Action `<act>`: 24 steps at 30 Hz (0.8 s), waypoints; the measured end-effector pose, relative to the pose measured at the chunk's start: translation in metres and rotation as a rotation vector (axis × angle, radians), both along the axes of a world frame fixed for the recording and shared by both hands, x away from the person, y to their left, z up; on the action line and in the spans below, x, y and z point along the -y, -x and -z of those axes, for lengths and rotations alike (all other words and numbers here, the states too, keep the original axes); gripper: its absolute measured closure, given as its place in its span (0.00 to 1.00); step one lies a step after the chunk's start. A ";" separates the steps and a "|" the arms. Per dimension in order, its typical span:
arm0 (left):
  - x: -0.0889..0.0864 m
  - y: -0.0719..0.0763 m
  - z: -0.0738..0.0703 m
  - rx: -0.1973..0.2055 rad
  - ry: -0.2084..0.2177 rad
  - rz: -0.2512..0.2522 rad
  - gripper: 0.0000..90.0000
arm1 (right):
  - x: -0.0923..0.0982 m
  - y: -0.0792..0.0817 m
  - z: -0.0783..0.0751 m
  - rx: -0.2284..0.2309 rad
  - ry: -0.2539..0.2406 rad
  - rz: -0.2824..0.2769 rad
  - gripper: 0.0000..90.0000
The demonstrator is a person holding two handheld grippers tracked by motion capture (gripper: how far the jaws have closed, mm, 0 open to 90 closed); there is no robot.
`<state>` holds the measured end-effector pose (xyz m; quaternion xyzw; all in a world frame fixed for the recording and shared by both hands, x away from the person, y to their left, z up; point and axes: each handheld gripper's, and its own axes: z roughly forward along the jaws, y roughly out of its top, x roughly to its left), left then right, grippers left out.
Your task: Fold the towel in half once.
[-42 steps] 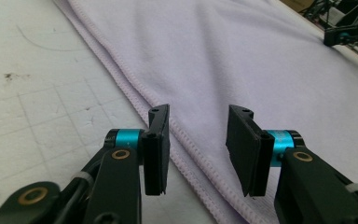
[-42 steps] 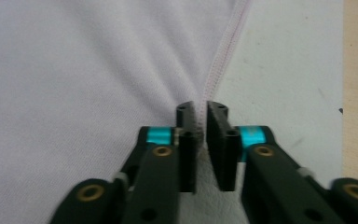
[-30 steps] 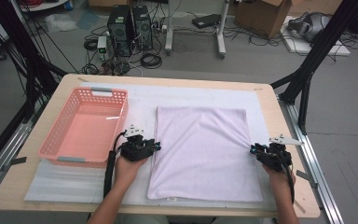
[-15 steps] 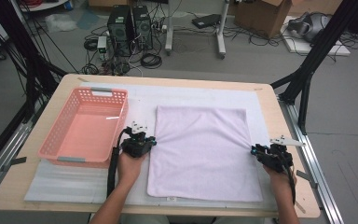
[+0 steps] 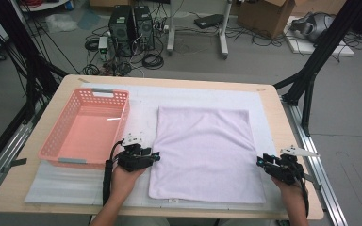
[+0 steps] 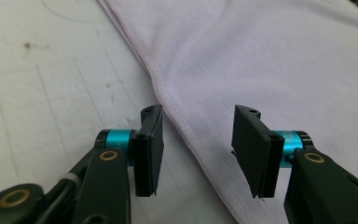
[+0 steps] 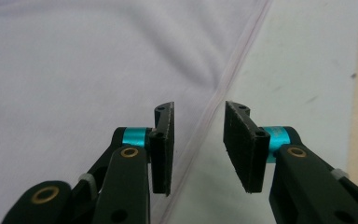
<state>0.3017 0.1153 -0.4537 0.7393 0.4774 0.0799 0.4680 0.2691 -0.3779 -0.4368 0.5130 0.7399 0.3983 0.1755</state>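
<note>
Both grippers have just spread their fingers, left gripper (image 5: 156, 156) and right gripper (image 5: 259, 161) straddling the towel's (image 5: 205, 150) side hems ungripped; regrasp likely next

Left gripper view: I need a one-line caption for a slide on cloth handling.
Left tool, jaws open and just widened, straddles the hemmed edge of a pale lilac towel lying flat on the white mat.

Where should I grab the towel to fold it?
Probably the towel is best gripped by its two long side hems, each from its own outer side. It lies flat, so only the hems give an edge to pinch. The left gripper and right gripper already straddle them, open.
</note>
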 end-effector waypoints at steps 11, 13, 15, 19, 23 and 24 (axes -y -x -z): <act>-0.009 0.045 0.004 -0.021 0.065 0.029 0.56 | -0.009 0.033 0.007 -0.071 0.042 -0.021 0.71; -0.002 0.051 0.003 -0.022 0.028 0.026 0.66 | -0.010 0.036 0.007 -0.067 0.057 -0.022 0.89; 0.002 0.054 0.003 -0.020 -0.013 0.020 0.88 | -0.009 0.036 0.008 -0.086 0.020 -0.033 0.94; 0.000 0.058 0.000 -0.061 0.015 0.023 0.97 | -0.003 0.040 0.006 -0.085 0.005 -0.031 0.96; -0.005 0.070 -0.001 -0.084 0.051 0.066 0.97 | 0.009 0.050 0.001 -0.083 -0.018 -0.031 0.96; -0.006 0.074 -0.002 -0.082 0.050 0.075 0.97 | 0.011 0.053 0.000 -0.087 -0.017 -0.036 0.96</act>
